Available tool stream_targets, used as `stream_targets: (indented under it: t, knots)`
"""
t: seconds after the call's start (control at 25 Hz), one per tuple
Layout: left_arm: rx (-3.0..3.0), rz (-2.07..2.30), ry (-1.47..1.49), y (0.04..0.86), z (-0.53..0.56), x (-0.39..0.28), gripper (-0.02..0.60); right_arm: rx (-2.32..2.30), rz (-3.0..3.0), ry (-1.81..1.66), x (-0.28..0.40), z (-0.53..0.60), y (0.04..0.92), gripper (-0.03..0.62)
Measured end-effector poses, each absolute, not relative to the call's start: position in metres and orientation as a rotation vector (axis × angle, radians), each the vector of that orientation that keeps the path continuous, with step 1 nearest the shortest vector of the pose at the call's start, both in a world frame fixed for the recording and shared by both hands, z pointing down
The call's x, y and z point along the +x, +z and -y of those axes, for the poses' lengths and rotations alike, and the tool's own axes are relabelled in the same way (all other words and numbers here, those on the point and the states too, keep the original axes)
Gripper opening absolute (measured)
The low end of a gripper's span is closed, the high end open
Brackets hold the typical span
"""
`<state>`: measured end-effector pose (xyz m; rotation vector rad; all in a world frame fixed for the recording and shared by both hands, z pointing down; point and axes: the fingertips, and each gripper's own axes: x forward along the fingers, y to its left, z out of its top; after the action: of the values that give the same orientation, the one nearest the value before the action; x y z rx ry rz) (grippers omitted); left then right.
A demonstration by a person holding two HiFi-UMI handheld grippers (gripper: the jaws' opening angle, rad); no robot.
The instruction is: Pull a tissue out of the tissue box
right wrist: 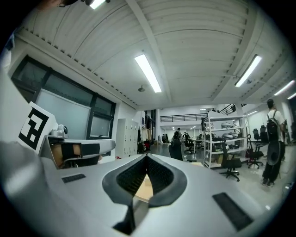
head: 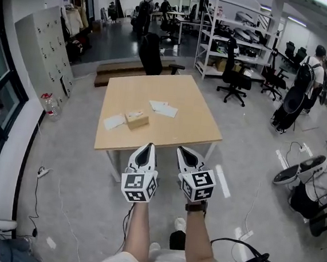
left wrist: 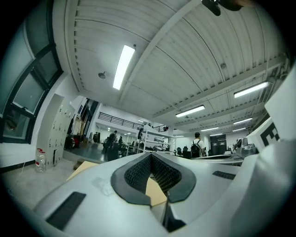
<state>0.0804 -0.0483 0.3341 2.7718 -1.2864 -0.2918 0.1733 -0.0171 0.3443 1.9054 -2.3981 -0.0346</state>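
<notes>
Head view: the tissue box lies on the table, left of the middle; one white sheet lies just beside it at its left, and more sheets lie near it at the right, further back. The left gripper and the right gripper are held side by side, short of the table's near edge, over the floor, well apart from the box; both point toward the table. A chair stands behind the table, lockers and a bottle at the left, shelves at the back right.

Left gripper view: the left gripper has its jaw tips pressed together with nothing between them; a patch of the table shows through the gap below the tips; lockers and the bottle stand at the left.

Right gripper view: the right gripper has its jaws closed tip to tip, empty; the table shows through the gap; shelves stand at the right.
</notes>
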Motion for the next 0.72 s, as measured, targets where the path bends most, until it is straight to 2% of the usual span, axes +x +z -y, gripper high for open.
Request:
stream_targets:
  t: [0.24,0.56,0.72]
  knots:
    - [2.738,1.387,-0.293,0.325,0.124,0.108,0.002,1.871,2.455,-0.035,0.208,0.093,0.342,0.002]
    - [2.77,1.437,-0.324,0.313,0.231,0.199,0.002,1.834,2.549,-0.055,0.306,0.208,0.329,0.002]
    - [2.741,1.543,-0.278,0.317,0.267,0.208,0.002,1.762,2.609,-0.026,0.32,0.251,0.332,0.002]
